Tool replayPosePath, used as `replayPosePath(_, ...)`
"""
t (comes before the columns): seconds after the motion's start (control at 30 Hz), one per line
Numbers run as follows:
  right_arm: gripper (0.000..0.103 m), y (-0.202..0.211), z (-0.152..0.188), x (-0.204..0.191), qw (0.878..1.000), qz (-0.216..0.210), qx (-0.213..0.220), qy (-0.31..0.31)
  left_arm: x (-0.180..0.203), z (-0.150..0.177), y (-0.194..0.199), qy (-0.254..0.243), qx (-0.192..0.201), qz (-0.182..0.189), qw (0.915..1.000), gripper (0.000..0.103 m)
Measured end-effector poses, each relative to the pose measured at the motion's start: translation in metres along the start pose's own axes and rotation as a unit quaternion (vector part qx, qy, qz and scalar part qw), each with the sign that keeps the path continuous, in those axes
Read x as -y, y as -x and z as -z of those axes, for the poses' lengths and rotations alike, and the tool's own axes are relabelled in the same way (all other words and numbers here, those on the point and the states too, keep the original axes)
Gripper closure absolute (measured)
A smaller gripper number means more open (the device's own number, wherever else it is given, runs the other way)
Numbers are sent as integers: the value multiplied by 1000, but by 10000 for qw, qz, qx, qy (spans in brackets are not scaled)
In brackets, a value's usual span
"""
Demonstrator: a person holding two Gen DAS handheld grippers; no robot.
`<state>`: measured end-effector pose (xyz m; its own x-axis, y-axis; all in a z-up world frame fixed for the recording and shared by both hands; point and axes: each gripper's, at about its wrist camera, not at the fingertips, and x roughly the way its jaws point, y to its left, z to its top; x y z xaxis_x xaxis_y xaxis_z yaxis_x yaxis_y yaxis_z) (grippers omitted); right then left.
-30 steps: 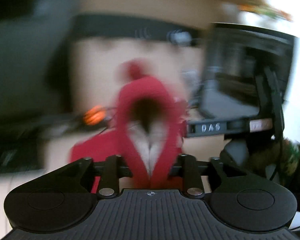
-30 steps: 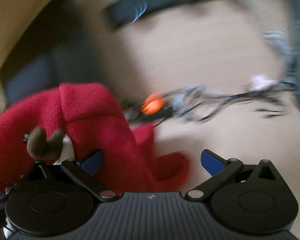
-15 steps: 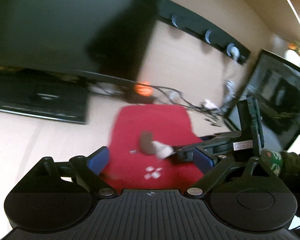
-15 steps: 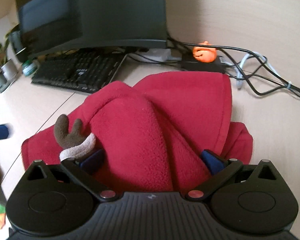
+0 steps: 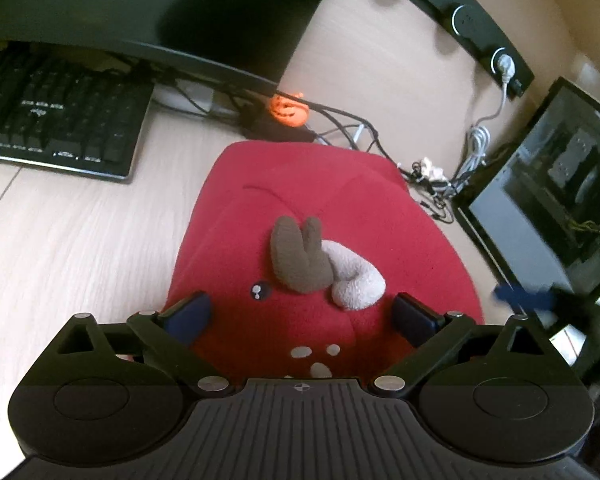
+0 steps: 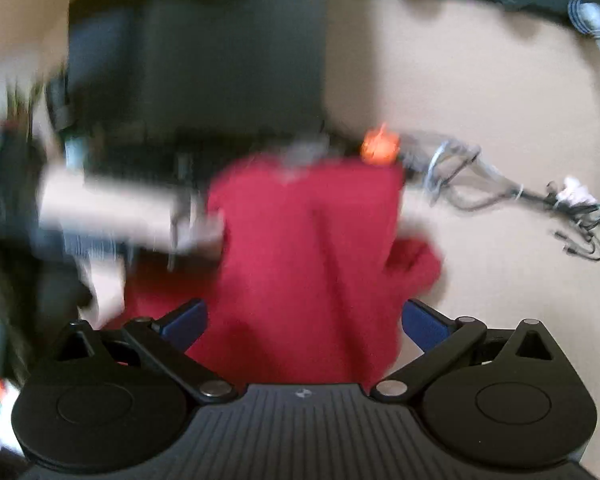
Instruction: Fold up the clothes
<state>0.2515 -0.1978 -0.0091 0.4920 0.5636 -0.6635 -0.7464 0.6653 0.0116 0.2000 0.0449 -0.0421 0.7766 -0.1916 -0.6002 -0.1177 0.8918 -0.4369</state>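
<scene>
Red fleece garment [image 5: 316, 208] lies on the desk [image 5: 72, 240], both grippers spread wide.

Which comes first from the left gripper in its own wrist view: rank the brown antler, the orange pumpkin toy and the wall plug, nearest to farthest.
1. Brown antler: just ahead of the left gripper, lying on the red garment.
2. Orange pumpkin toy: beyond the garment's far edge, among the cables.
3. Wall plug: farthest, up at the right on the black power strip.

Black ribbed left gripper [image 5: 302, 312] body, blue-padded jaws, silver screws.
</scene>
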Motion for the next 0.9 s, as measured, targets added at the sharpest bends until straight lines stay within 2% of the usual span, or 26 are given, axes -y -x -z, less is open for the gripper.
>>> replayPosePath(0.03, 0, -14, 7, -9, 9994, 163, -239, 190, 2, 0, 2, -13, -22, -43, 10000, 3)
replayPosePath(0.17, 0, -15, 15, -19, 9989, 399, -218, 125, 13, 1, 5, -245, -125, -285, 9992, 3)
replayPosePath(0.2, 0, -14, 12, -19, 9986, 385, -346, 126, 15, 2, 6, -301, -147, -317, 9989, 3)
replayPosePath(0.33, 0, -20, 0, 6, 9947, -199, -903, -445, 19, 3, 8, -402, -195, -419, 9981, 3)
replayPosePath(0.37, 0, -17, -5, 15, 9930, -324, -921, -667, 19, 3, 9, -393, -195, -428, 9981, 3)
replayPosePath(0.4, 0, -13, -9, 23, 9924, -378, -792, -858, 20, 3, 9, -385, -197, -428, 9981, 3)
replayPosePath(0.53, 0, 12, -32, 47, 9935, 42, 133, -1127, 21, 3, 9, -404, -220, -447, 9979, 3)
replayPosePath(0.63, 0, -5, -46, 50, 9930, 792, 305, -820, 21, 2, 10, -427, -244, -470, 9977, 3)
replayPosePath(0.73, 0, -45, -44, 48, 9914, 1229, -117, -431, 25, -1, 22, -445, -71, -487, 9978, 3)
replayPosePath(0.77, 0, -56, -40, 49, 9912, 1250, -140, -422, 26, -1, 28, -450, 36, -438, 9980, 3)
replayPosePath(0.8, 0, -66, -37, 51, 9910, 1262, -165, -421, 26, -3, 34, -452, 135, -378, 9982, 3)
replayPosePath(0.9, 0, -71, -42, 69, 9921, 924, -272, -800, 26, -6, 44, -410, 263, -320, 9983, 3)
